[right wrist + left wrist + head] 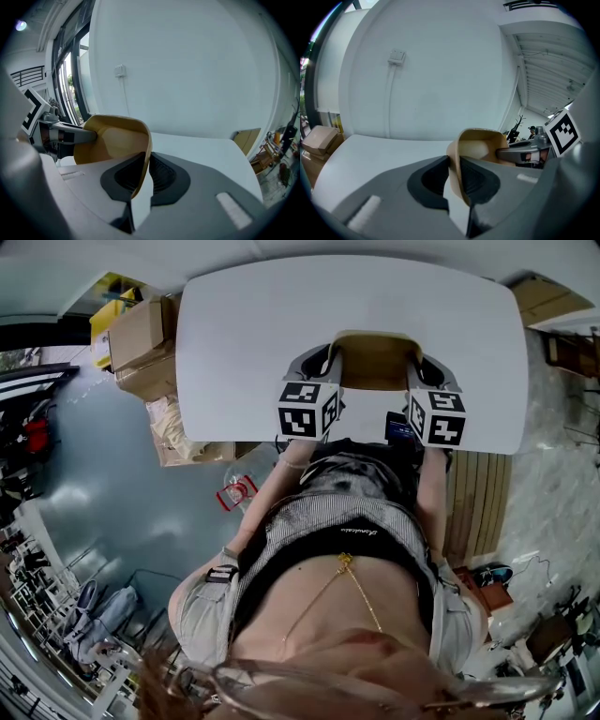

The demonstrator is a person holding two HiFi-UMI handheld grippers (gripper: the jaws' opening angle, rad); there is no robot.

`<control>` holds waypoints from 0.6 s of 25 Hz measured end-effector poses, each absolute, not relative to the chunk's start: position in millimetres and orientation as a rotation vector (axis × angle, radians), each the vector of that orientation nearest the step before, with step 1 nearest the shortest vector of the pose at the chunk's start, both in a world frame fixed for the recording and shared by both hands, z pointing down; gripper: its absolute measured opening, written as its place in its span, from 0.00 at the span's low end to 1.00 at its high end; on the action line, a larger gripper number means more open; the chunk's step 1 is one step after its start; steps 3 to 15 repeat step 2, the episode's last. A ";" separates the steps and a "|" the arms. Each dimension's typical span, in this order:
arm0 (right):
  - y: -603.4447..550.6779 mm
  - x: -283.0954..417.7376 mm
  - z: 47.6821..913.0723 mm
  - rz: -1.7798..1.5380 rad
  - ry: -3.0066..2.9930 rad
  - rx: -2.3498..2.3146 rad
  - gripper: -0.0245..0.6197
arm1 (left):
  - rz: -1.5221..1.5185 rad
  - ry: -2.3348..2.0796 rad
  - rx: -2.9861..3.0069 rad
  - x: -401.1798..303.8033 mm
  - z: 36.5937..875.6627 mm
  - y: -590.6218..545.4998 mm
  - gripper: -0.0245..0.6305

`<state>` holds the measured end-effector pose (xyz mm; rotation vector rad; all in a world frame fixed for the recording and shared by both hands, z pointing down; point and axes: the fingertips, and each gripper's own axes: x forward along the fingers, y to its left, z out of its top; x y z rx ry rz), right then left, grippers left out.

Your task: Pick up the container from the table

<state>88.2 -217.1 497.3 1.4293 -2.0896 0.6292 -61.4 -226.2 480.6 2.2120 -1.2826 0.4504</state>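
A tan, open-topped container (377, 359) is held between both grippers over the near half of the white table (244, 343). My left gripper (330, 364) is shut on the container's left wall (455, 161), which is pinched between the dark pads. My right gripper (418, 367) is shut on the right wall (143, 161) in the same way. In the gripper views the container (480, 143) (115, 138) looks empty, and each gripper sees the other across it. Whether its base touches the table is hidden.
Cardboard boxes (141, 338) stand on the floor left of the table, with a wooden crate (183, 432) below them. A slatted wooden panel (478, 502) lies at the table's right. The person's torso fills the lower head view.
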 end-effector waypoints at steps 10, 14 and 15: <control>-218.6 88.1 498.2 0.630 -2.088 1.429 0.12 | 0.451 -1.282 2.210 -61.7 481.5 -227.7 0.10; -218.6 88.1 498.2 0.630 -2.088 1.429 0.12 | 0.451 -1.282 2.210 -61.7 481.5 -227.7 0.10; -218.6 88.1 498.2 0.630 -2.088 1.429 0.12 | 0.451 -1.282 2.210 -61.7 481.5 -227.7 0.10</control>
